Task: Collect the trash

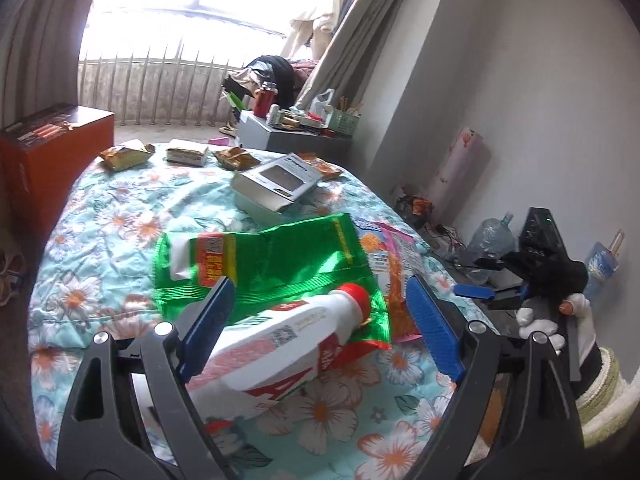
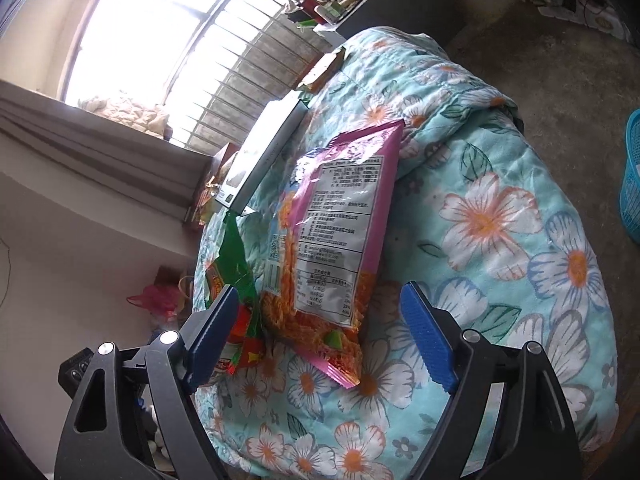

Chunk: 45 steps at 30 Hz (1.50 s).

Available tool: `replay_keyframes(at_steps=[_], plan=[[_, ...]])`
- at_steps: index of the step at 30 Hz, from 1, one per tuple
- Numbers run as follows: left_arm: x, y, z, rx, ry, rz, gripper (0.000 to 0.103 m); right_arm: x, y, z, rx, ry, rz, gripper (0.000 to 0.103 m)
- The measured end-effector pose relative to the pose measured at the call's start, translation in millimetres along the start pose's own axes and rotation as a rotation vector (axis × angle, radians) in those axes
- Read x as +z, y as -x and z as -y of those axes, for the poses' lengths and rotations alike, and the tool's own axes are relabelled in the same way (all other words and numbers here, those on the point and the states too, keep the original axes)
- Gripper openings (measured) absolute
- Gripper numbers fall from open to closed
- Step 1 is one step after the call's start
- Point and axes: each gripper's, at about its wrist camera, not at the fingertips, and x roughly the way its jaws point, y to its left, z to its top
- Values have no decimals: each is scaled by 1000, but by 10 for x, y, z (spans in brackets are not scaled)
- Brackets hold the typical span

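Both of my tools were spread wide and held nothing. My left hand-held gripper [image 1: 320, 312] straddled the white bottle [image 1: 280, 344], which lay on the green wrapper [image 1: 276, 260] on the floral quilt [image 1: 112, 216]. I judged the bottle light, stiff and slick, best pinched across its body. My right hand-held gripper [image 2: 316, 332] framed the pink snack bag [image 2: 340, 224]; thin, crinkly foil, best taken at its near sealed edge.
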Motion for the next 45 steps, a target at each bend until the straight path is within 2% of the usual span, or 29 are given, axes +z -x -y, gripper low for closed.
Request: replay_keyframes(at_steps=[3, 5, 10, 13, 17, 21, 26, 32, 36, 38, 41, 45], plan=[[35, 139, -223, 84, 23, 18, 83, -56, 142, -187, 47, 73, 13, 81], [48, 220, -375, 131, 50, 24, 83, -134, 165, -347, 115, 115, 2, 81], [43, 391, -714, 238, 140, 39, 77, -414, -182, -702, 258, 143, -128, 81], [1, 452, -878, 285, 197, 30, 71, -613, -470, -832, 290, 125, -214, 81], [-117, 446, -1087, 350, 268, -23, 61, -745, -859, -891, 275, 38, -302, 81], [-280, 344, -1191, 307, 338, -80, 54, -804, -1121, -911, 273, -24, -351, 79], [-427, 310, -1107, 203, 346, -126, 53, -867, -1155, -948, 255, -33, -360, 78], [-513, 314, -859, 60, 286, -196, 53, -850, -1103, -902, 199, -23, -315, 78], [-626, 254, -669, 3, 241, -252, 53, -859, -1074, -834, 181, -42, -290, 79], [-669, 240, -585, 12, 215, -274, 53, -862, -1105, -820, 179, -56, -285, 78], [-634, 335, -544, 10, 187, -254, 53, -877, -1149, -842, 186, -70, -293, 79], [-460, 538, -655, 9, 205, -145, 53, -908, -1182, -872, 212, -82, -314, 79]])
